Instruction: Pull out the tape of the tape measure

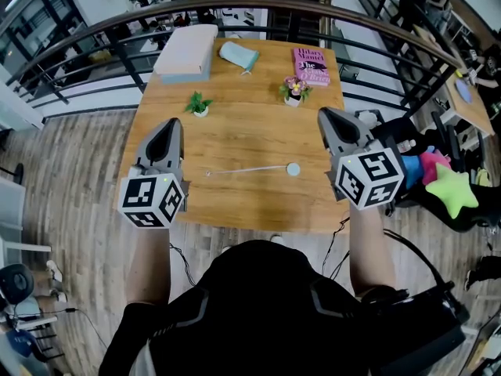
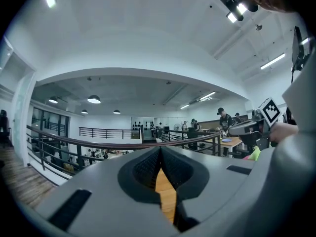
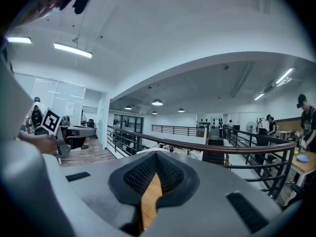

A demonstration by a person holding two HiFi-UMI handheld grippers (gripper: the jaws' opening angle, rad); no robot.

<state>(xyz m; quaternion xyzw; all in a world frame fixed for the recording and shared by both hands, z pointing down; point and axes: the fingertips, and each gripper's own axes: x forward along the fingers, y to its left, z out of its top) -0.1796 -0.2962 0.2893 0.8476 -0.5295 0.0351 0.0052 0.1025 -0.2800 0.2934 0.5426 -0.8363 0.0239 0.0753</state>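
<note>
The left tongs and right tongs are both closed and empty, raised above the wooden desk. Between them on the desk lies the small round tape measure, with its tape extended leftward.

A wooden tabletop is set on a grey-brown plank floor and is bordered at 12 o'clock by a curved dark railing. A second desk is seen at 2 o'clock. The white ceiling is lit by round lamps and strip lights.
</note>
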